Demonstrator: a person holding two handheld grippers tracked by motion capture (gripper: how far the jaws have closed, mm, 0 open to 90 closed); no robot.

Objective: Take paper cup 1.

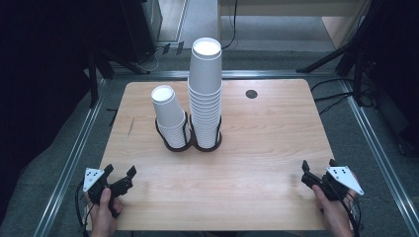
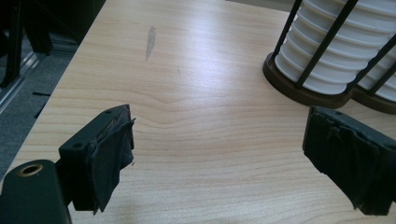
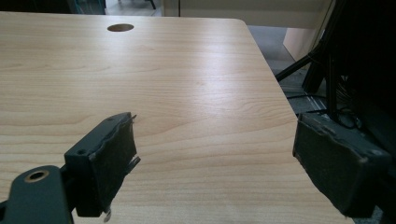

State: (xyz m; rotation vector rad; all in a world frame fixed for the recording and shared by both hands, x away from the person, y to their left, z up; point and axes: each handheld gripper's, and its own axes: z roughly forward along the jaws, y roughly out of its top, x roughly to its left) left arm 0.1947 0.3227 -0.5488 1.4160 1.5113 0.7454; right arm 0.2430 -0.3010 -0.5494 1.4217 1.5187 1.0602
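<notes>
Two stacks of white paper cups stand in a black wire holder (image 1: 190,143) at the middle of the wooden table (image 1: 267,148). The tall stack (image 1: 205,94) is on the right, the short stack (image 1: 169,116) on the left. My left gripper (image 1: 120,173) rests near the front left corner, open, with nothing between its jaws. My right gripper (image 1: 319,166) sits near the front right edge, open and empty too. In the left gripper view the short stack (image 2: 327,51) and the holder's base (image 2: 303,91) rise at the upper right, well beyond my left gripper (image 2: 217,158). My right gripper (image 3: 215,158) faces bare wood.
A dark round hole (image 1: 251,94) is set in the table at the back right, also visible as the hole (image 3: 120,27) in the right gripper view. Metal rails (image 1: 74,158) run along both sides of the table. Black stands and cables (image 1: 341,54) sit on the floor behind.
</notes>
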